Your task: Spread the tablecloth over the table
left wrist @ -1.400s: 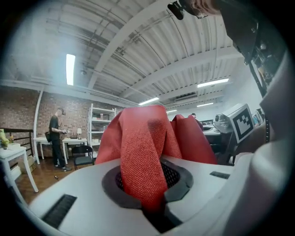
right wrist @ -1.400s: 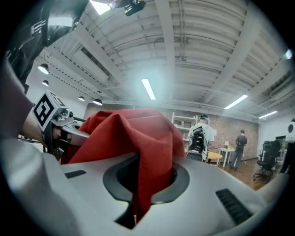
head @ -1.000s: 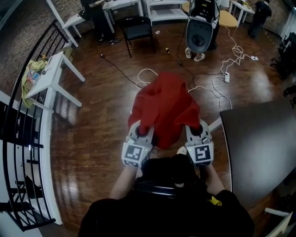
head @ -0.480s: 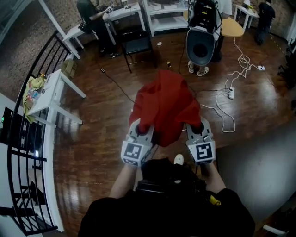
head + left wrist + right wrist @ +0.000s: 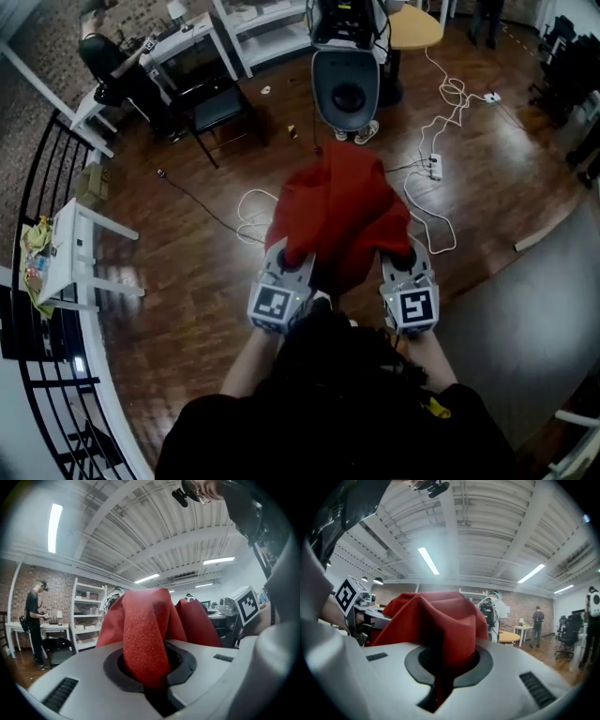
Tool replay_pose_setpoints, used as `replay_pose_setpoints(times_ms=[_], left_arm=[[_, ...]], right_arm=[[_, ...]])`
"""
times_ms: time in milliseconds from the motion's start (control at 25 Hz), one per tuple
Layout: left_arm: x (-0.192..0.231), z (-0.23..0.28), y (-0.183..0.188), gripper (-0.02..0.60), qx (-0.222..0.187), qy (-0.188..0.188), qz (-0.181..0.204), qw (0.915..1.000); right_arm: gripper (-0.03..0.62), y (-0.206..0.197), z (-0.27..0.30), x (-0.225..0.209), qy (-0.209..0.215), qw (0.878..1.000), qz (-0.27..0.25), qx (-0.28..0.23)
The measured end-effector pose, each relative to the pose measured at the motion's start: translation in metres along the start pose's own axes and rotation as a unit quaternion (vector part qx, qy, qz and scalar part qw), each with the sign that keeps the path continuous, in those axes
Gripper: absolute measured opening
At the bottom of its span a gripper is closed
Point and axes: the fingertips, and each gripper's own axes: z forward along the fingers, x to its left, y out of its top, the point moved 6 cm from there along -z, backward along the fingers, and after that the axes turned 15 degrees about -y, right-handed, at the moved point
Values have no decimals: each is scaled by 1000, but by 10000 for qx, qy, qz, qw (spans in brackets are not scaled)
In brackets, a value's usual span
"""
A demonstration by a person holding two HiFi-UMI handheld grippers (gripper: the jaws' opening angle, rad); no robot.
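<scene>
L gripper (image 5: 292, 265) clamps red tablecloth (image 5: 339, 220); R gripper (image 5: 403, 263) grips it too. Cloth hangs bunched above wood floor (image 5: 187, 272).

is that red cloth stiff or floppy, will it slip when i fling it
Likely floppy: the cloth bunches in soft folds between the left gripper and right gripper. Probably light, since two small pinches carry it. Its coarse weave, clear in the left gripper view, should probably resist slipping.
</scene>
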Motion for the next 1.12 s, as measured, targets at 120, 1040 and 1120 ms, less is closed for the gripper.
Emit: replay_pose_setpoints(times_ms=[120,1040,1120], left_arm=[[11,62,-4,44,-70,-475,-63,9988],[103,399,50,44,-342,-3624,44,9314],[96,425,51,44,-244,-3704,-12,9286]], right_arm=[[26,-15,22,-42,-435,9990,12,106],[26,-10,154,-219,-3467,9339,-79,872],[26,-18,155,-242,-3583,9295,9,871]])
